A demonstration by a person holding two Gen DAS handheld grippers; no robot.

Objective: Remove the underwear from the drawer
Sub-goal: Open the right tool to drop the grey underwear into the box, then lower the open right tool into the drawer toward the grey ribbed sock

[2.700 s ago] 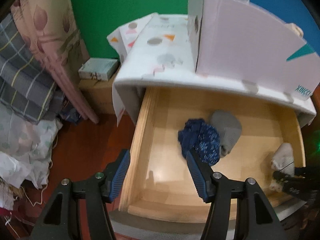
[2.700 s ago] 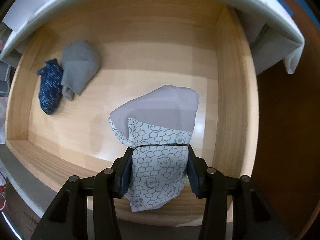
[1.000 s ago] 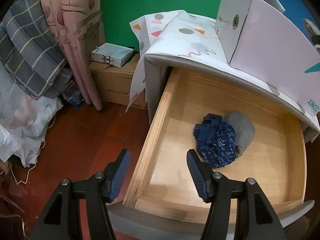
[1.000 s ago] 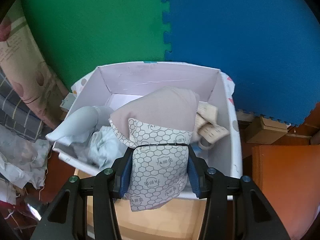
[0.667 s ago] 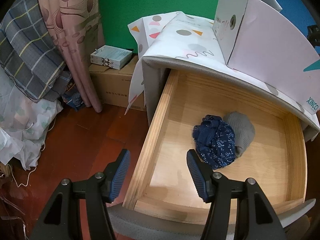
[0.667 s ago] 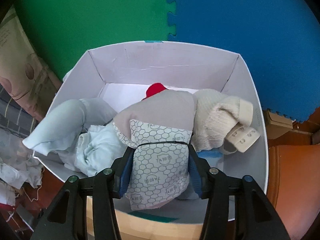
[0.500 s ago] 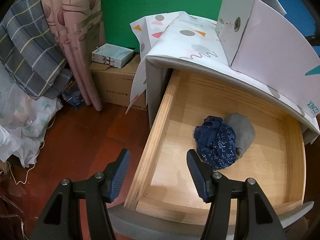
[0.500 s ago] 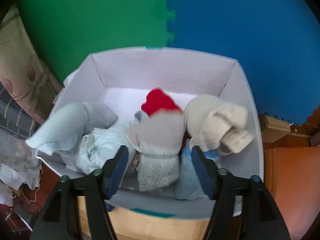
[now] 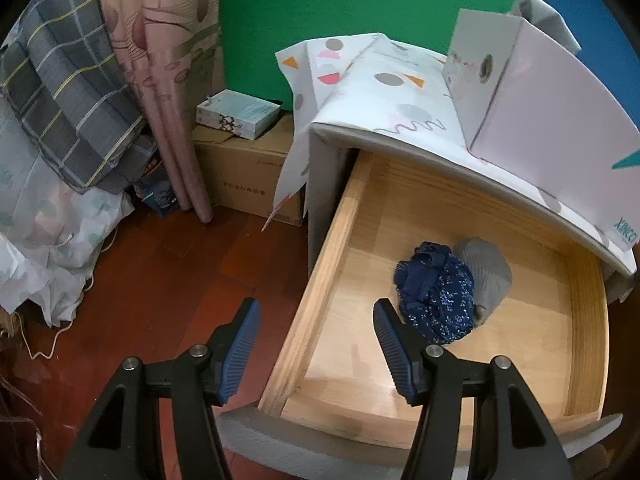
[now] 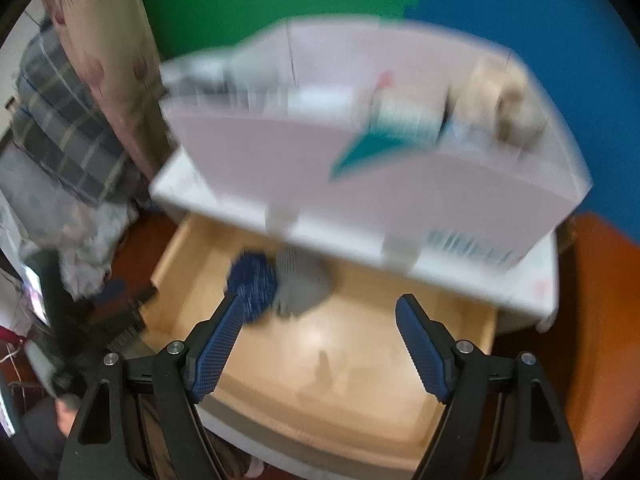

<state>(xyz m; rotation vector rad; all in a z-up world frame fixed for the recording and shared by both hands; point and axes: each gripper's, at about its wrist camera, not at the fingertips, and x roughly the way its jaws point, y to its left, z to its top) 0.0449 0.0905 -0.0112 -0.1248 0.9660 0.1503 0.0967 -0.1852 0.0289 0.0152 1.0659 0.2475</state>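
Underwear: one navy piece [image 9: 436, 296], one grey piece [image 9: 486, 270], one drawer [image 9: 320, 280], left claw [image 9: 316, 336] apart and empty, right claw [image 10: 318, 336] opening, empty.

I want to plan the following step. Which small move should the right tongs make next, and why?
Probably lower the right tongs into the drawer toward the dark blue underwear. Their jaws are opening with nothing between them, and the blue piece and a gray one lie inside.
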